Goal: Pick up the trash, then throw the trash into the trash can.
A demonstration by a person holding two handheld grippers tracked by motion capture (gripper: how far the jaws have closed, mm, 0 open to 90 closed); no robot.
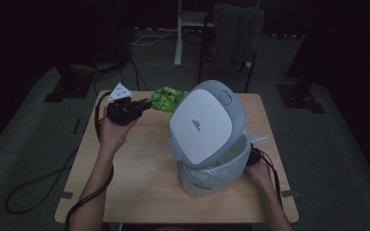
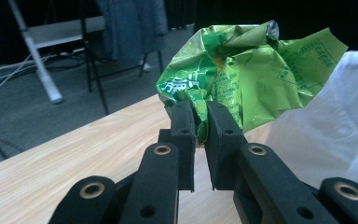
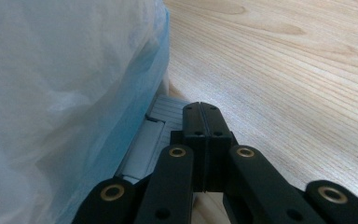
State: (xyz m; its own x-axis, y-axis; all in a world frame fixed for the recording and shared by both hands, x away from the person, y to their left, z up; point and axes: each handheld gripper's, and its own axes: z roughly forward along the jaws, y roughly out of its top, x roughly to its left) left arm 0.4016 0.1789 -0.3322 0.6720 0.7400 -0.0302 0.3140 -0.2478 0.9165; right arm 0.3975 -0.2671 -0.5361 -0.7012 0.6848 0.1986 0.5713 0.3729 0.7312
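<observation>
Item 1: left hand-held gripper (image 1: 147, 102), w/ grey three-cornered plate on top, held up off the desk (image 1: 139, 192) in the person's left hand (image 1: 112, 132); jaws pinching a crumpled green foil wrapper (image 2: 242, 70) by its lower edge, a fold of foil caught between the pads, rest of the wrapper bunched just beyond the tips. In the high view the wrapper (image 1: 166, 97) sits at the far end of that gripper, right beside the raised lid (image 1: 203, 122) of the bin. Item 2: grey-and-white bin (image 1: 212, 168), lid tilted up and open, clear plastic liner (image 1: 221, 169) folded over the rim; bin stands to the right of the left hand-held gripper, btwn the two hands. Item 3: right hand-held gripper (image 3: 204, 116), jaws pressed together w/ nothing btwn them, tips low on a grey ribbed ledge (image 3: 161, 119) at the bin's base; liner (image 3: 65, 93) bulges just to its left, bare wood desk (image 3: 284, 70) ahead and to its right. Right hand (image 1: 260, 171) rests at the bin's right side. Cables trail from both grippers toward the person.
</observation>
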